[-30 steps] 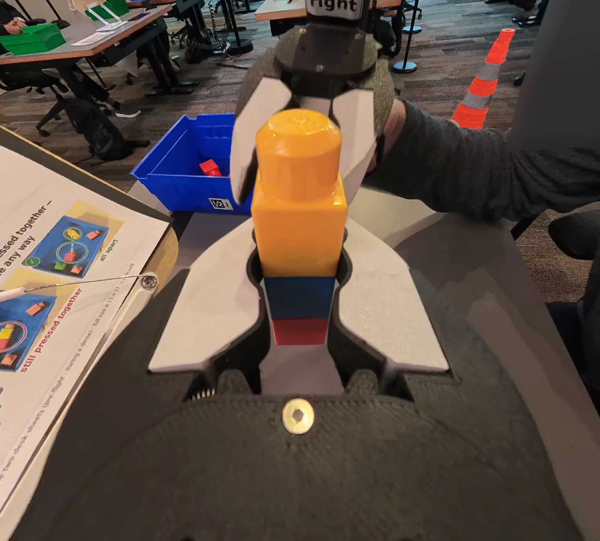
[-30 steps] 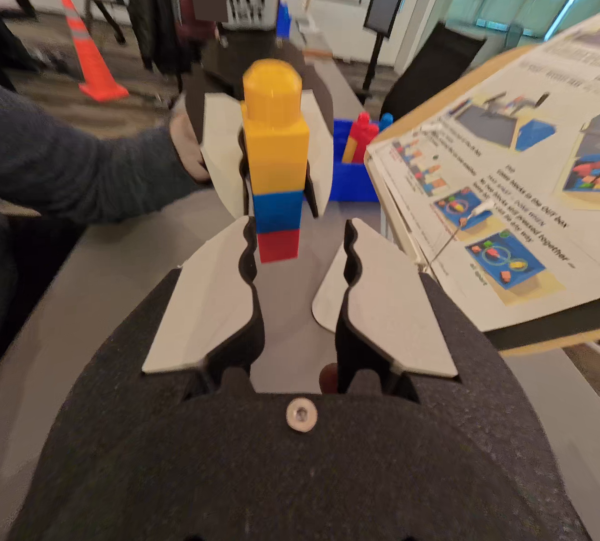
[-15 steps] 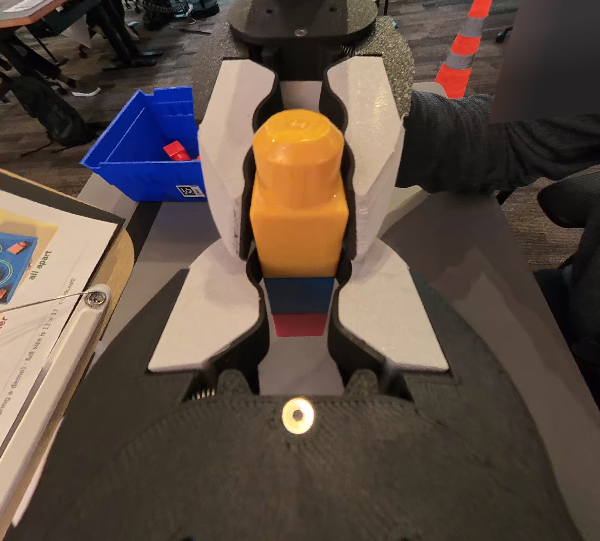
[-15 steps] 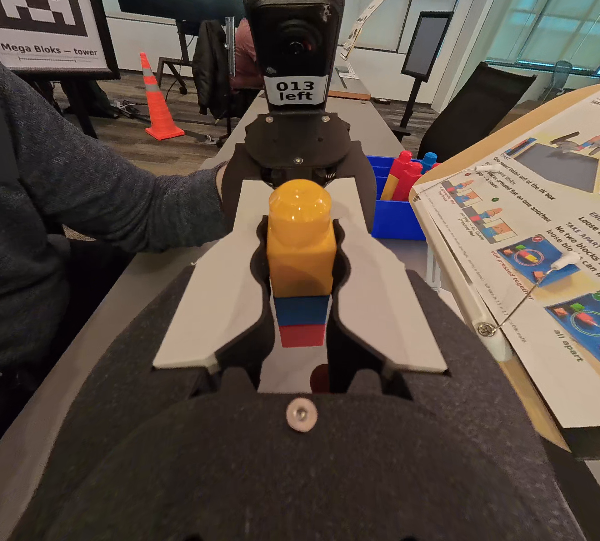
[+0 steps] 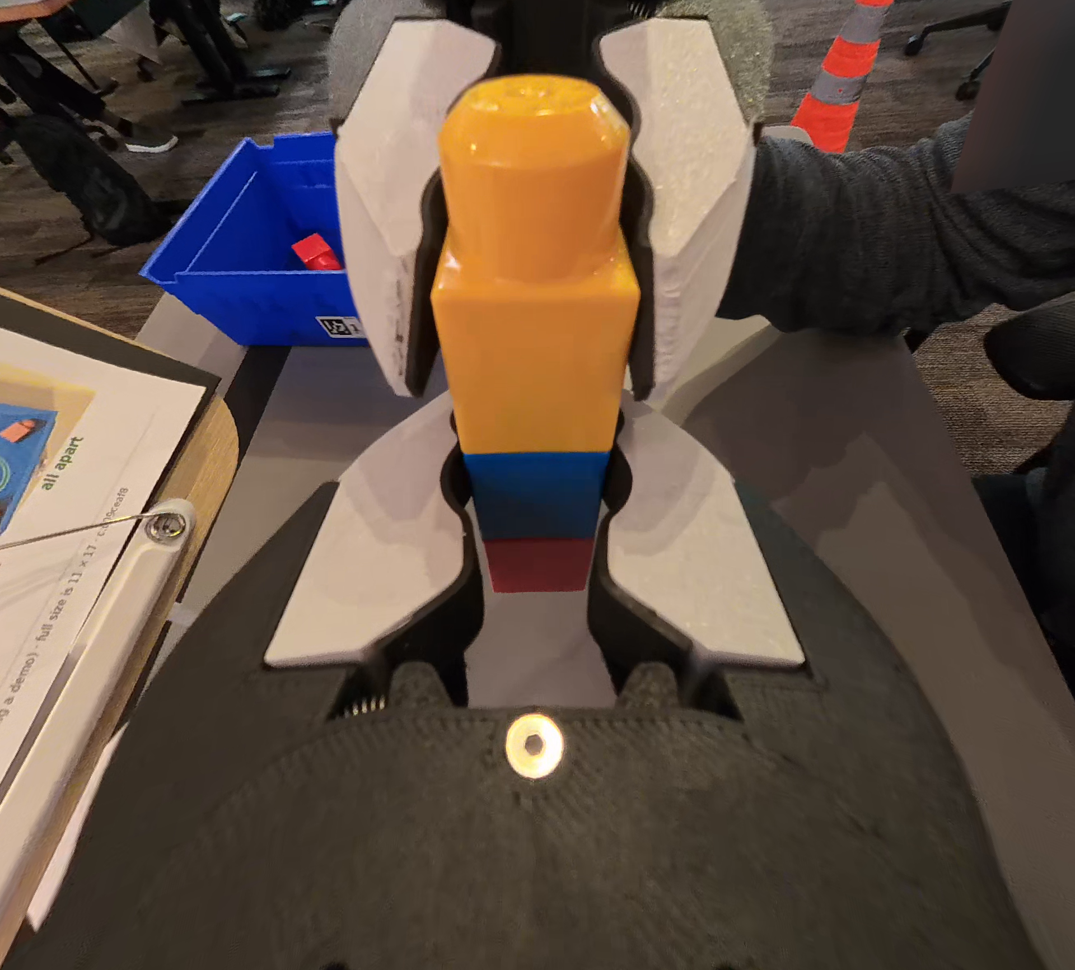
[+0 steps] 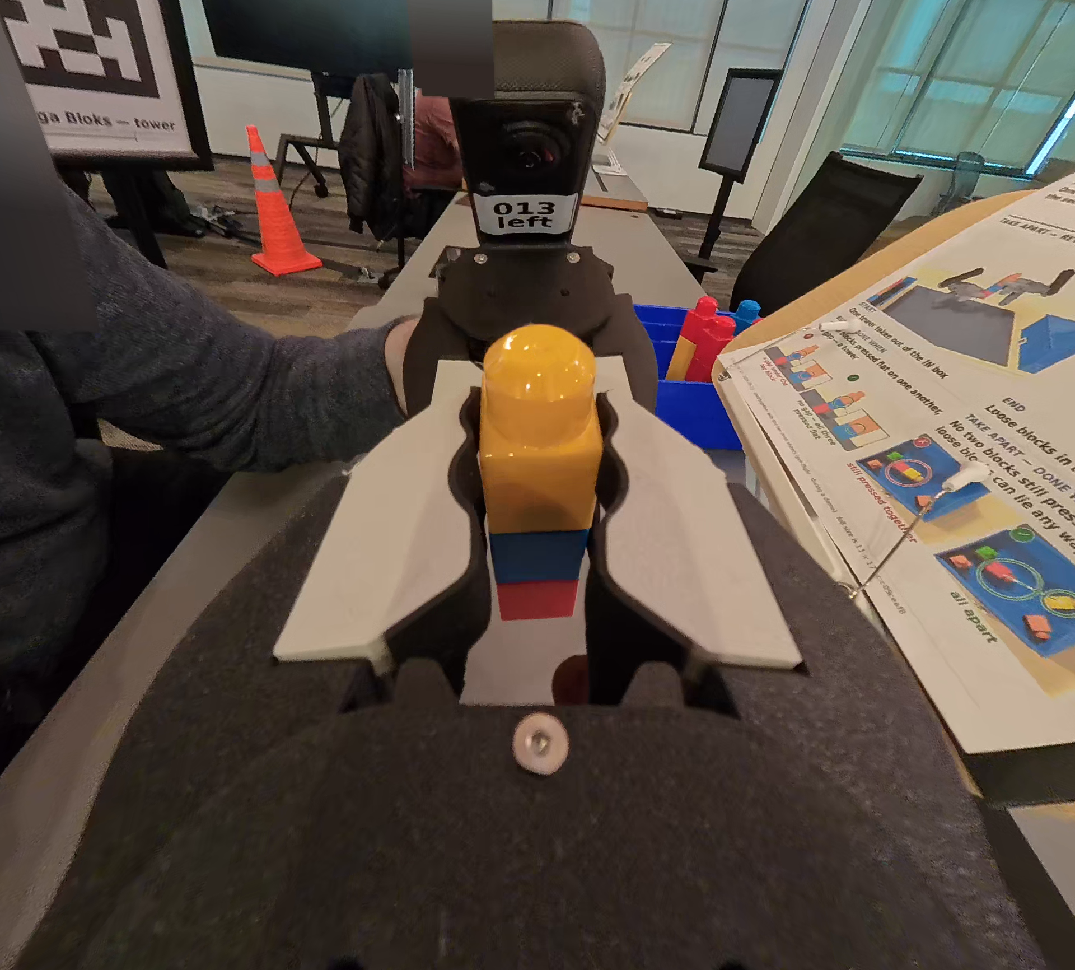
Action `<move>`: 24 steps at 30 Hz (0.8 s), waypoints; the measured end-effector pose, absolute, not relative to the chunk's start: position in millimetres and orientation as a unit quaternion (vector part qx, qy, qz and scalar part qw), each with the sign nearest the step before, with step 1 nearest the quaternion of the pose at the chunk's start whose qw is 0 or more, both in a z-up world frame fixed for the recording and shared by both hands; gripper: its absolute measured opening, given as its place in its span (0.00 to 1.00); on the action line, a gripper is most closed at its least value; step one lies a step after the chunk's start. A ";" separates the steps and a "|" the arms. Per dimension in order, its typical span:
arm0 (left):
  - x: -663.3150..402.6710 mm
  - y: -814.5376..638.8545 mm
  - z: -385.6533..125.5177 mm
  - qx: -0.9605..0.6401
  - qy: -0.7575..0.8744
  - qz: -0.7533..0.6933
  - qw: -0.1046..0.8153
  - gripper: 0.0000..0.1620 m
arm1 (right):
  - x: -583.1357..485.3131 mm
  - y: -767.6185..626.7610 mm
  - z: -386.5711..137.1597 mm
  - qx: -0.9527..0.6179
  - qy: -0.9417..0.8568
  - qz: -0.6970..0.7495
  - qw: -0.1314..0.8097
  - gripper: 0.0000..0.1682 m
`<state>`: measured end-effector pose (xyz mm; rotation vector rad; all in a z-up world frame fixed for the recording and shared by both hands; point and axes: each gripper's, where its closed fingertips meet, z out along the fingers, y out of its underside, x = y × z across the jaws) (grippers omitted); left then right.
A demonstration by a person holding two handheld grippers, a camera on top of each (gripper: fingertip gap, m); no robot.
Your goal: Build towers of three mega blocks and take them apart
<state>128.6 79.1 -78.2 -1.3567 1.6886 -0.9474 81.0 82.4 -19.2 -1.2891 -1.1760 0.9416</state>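
The left hand-held gripper (image 5: 535, 482) and the right hand-held gripper (image 6: 538, 453) face each other, level, both clamped on one upright tower (image 5: 535, 360). The left grips at the blue block (image 5: 538, 494); the right's white fingers (image 5: 390, 220) flank the glossy orange block (image 6: 538, 453). A red block (image 6: 538, 599) forms the base. Below lies a smooth grey surface (image 5: 814, 476); a blue bin (image 5: 244, 267) sits beyond the left gripper, to its left.

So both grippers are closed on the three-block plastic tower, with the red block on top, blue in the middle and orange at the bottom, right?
Not quite: the order is reversed. The left wrist view shows the orange block on top, blue block in the middle, and red block at the bottom. The left gripper and right gripper are closed on it.
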 end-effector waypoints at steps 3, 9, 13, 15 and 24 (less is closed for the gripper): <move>129.3 78.3 -79.8 -0.530 0.665 -0.365 0.379 0.26 | 81.1 81.6 -20.4 -0.547 -0.505 0.384 0.546 0.21; 128.2 87.2 -106.1 -0.550 0.686 -0.314 0.359 0.26 | 116.6 80.5 31.3 -0.504 -0.423 0.435 0.615 0.22; 129.1 85.9 -102.8 -0.550 0.684 -0.321 0.355 0.26 | 164.9 106.2 33.0 -0.551 -0.391 0.343 0.653 0.22; 128.8 87.8 -99.6 -0.552 0.678 -0.324 0.363 0.25 | 195.9 123.3 29.1 -0.584 -0.356 0.310 0.661 0.22; 124.7 89.3 -92.0 -0.549 0.677 -0.312 0.377 0.25 | 343.3 186.2 -29.5 -0.735 -0.173 0.162 0.636 0.22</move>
